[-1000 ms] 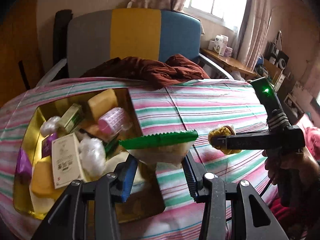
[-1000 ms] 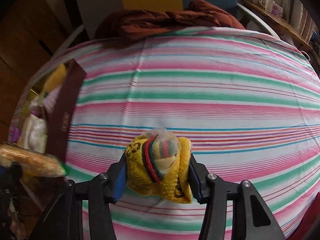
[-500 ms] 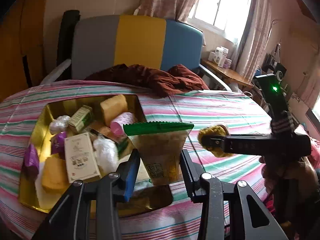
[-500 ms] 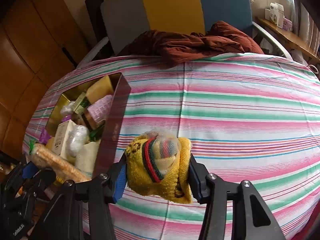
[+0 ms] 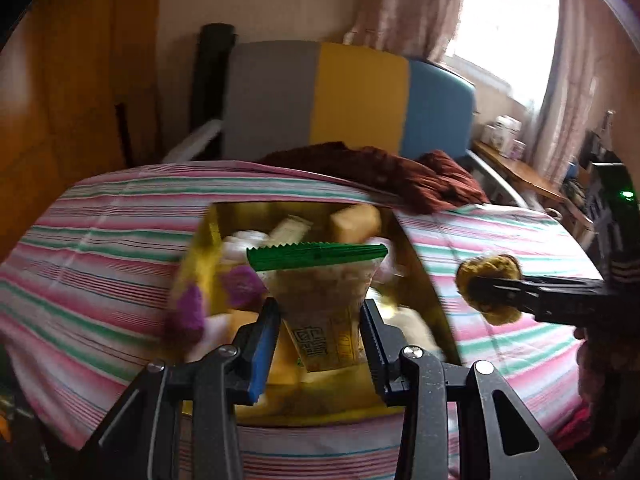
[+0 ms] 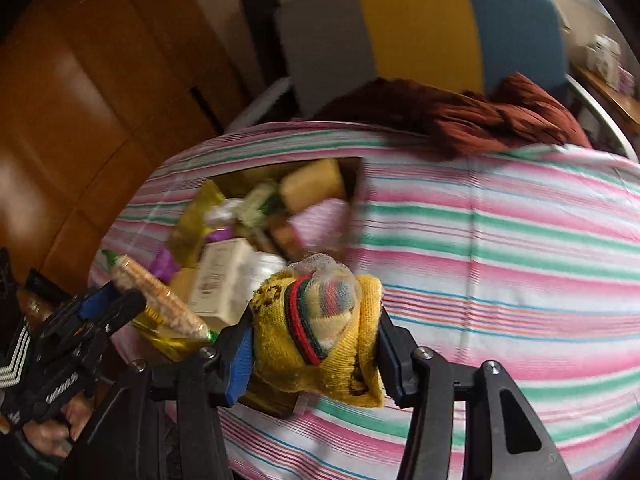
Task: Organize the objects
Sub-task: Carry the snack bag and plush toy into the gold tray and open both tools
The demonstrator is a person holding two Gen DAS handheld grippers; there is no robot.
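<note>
1. On the striped tablecloth (image 5: 100, 240) sits a gold box (image 5: 420, 276), open at the top and crowded with small packaged goods, most of them blurred.
2. Above the box's near edge, the left gripper (image 5: 320, 332) is clamped on a clear snack packet (image 5: 324, 300) with a green serrated top seal; both pads press its lower sides and the packet stands upright.
3. Just to the right of the box, over the cloth, the right gripper (image 6: 316, 340) is clenched on a yellow knitted sock bundle (image 6: 320, 332) with red and green bands and a bit of clear wrap at its top.
4. From the right wrist view, the box lies beyond and left of the bundle; a white carton (image 6: 224, 280) and a tan block (image 6: 312, 184) can be made out inside it.
5. Behind the table stands a chair (image 5: 344, 96) with grey, yellow and blue panels, and a dark red cloth (image 5: 380, 172) is heaped at the table's far edge.
6. A hand (image 6: 60, 420) grips the left tool's handle at lower left of the right wrist view.
</note>
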